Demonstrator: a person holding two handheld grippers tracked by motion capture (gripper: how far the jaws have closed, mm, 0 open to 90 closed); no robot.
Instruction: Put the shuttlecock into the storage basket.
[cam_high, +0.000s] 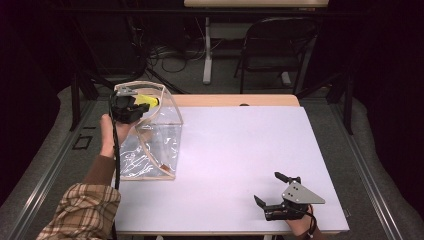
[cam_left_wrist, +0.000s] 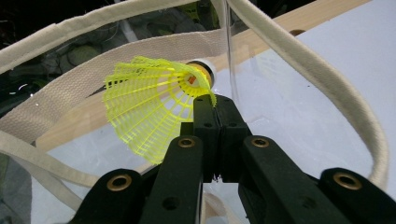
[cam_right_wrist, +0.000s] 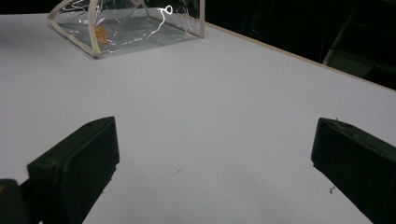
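Shuttlecock (cam_left_wrist: 154, 105), yellow, without legible writing

Bag (cam_high: 159, 131) on table (cam_high: 235, 150) left, shuttlecock (cam_high: 146, 100) at its mouth

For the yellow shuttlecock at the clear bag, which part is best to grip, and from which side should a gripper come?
Probably the narrow neck of the shuttlecock, where the yellow skirt meets the white cork. The skirt is thin, open mesh and would likely bend; the neck is stiffer and slim enough for the jaws. Come from the side, across its long axis, as the left gripper does now, shut on it above the bag opening.
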